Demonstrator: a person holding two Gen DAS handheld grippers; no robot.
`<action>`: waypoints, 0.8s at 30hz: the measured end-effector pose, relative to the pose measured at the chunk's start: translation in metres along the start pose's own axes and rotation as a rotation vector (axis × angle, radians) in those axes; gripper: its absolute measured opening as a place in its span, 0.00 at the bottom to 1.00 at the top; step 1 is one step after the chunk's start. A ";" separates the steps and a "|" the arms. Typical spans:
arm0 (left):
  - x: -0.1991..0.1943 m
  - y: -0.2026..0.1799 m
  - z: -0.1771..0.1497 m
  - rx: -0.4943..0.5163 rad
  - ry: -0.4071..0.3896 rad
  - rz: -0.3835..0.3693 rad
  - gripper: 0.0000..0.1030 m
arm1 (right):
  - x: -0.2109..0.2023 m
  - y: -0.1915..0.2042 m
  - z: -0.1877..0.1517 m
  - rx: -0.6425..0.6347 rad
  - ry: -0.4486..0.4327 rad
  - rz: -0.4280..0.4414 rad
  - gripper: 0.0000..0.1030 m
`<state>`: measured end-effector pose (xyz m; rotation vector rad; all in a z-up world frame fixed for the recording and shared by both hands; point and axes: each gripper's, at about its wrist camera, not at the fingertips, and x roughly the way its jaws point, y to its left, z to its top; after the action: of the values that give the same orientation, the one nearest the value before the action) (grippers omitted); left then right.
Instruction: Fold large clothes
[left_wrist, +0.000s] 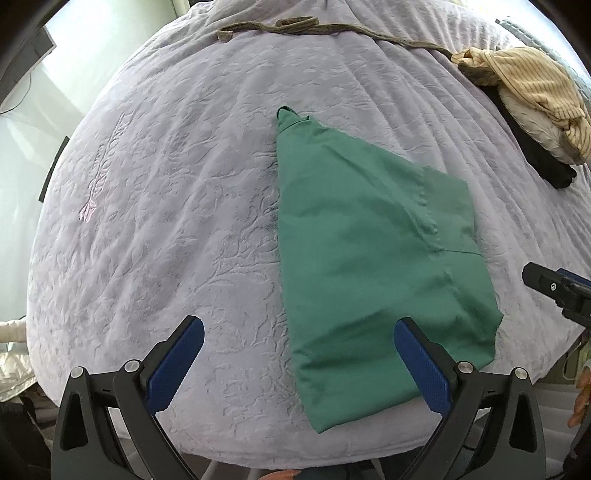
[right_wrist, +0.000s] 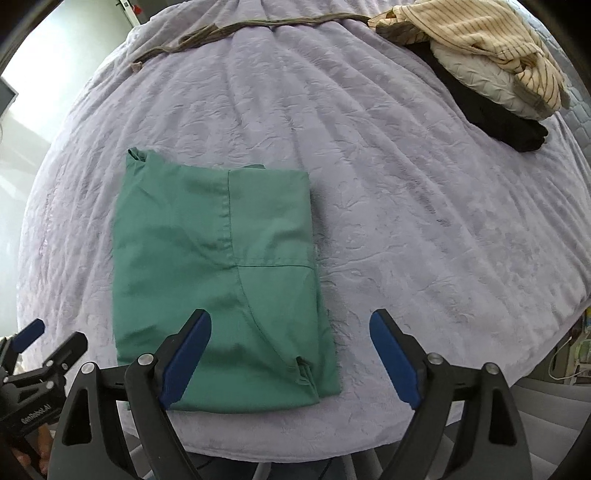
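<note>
A green garment lies folded flat into a narrow rectangle on the lilac bedspread; it also shows in the right wrist view. My left gripper is open and empty, hovering above the garment's near left edge. My right gripper is open and empty above the garment's near right corner. The right gripper shows at the right edge of the left wrist view; the left gripper shows at the lower left of the right wrist view.
A pile of clothes lies at the far right: a cream striped garment over a black one. A long olive strap lies across the far side of the bed. The bed's front edge is just below the grippers.
</note>
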<state>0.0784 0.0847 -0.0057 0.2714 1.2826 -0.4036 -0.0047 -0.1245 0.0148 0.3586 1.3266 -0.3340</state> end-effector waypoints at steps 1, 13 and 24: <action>-0.001 0.000 0.000 -0.003 -0.001 0.001 1.00 | 0.000 0.000 0.000 -0.002 -0.001 -0.004 0.87; -0.003 -0.006 0.004 0.003 -0.011 0.014 1.00 | -0.002 0.000 -0.003 -0.001 0.009 0.009 0.87; -0.005 -0.011 0.003 0.006 -0.013 0.029 1.00 | -0.002 -0.003 -0.005 0.002 0.016 0.009 0.87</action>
<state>0.0753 0.0746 0.0005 0.2914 1.2637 -0.3837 -0.0111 -0.1252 0.0157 0.3695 1.3399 -0.3251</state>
